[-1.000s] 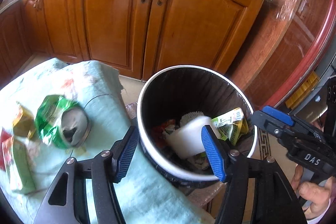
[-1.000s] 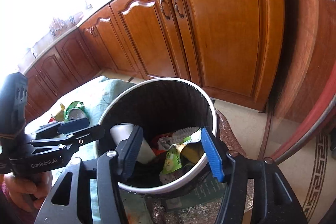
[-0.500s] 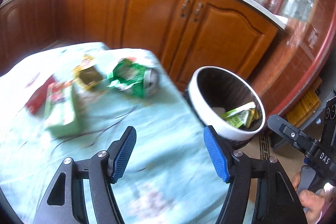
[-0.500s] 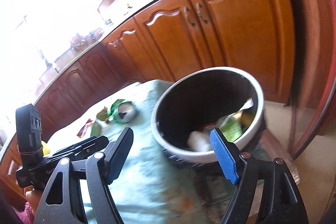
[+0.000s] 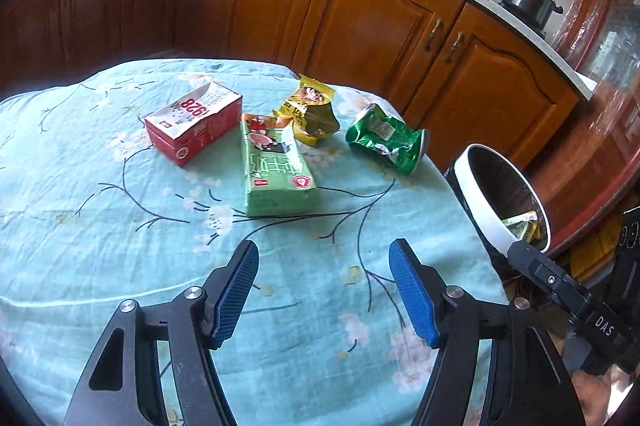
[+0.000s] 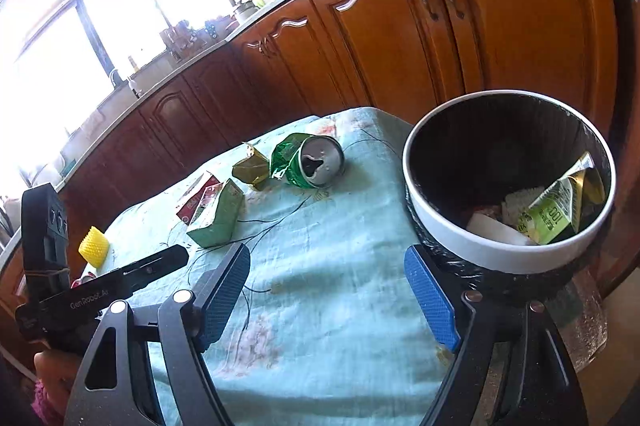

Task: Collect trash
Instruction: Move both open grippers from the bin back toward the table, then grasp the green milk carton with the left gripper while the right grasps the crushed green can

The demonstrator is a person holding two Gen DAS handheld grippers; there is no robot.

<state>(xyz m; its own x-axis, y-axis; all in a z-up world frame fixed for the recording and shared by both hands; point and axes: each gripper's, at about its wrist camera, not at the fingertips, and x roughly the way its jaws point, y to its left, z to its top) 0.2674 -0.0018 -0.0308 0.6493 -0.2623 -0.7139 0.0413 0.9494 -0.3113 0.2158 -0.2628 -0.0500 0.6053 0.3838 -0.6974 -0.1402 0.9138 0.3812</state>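
Four pieces of trash lie beside the bin [image 6: 506,258], the crushed can [image 5: 386,140] nearest. Both claws, left gripper [image 5: 324,292] and right gripper [image 6: 326,300], gape empty, the right's jaws just widened; straddle the can squarely before squeezing.

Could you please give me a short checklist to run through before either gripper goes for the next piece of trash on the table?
1. Left gripper empty, jaws apart: ok.
2. Right gripper empty, jaws apart after just opening wider: ok.
3. Trash left on the tablecloth: crushed green can, yellow wrapper, green carton, red box: ok, all uncovered.
4. Bin upright, mouth open, room inside: ok.
5. Can nearest the bin, clear of the other pieces: ok.
6. Whether the can or cartons hold liquid: cannot tell.
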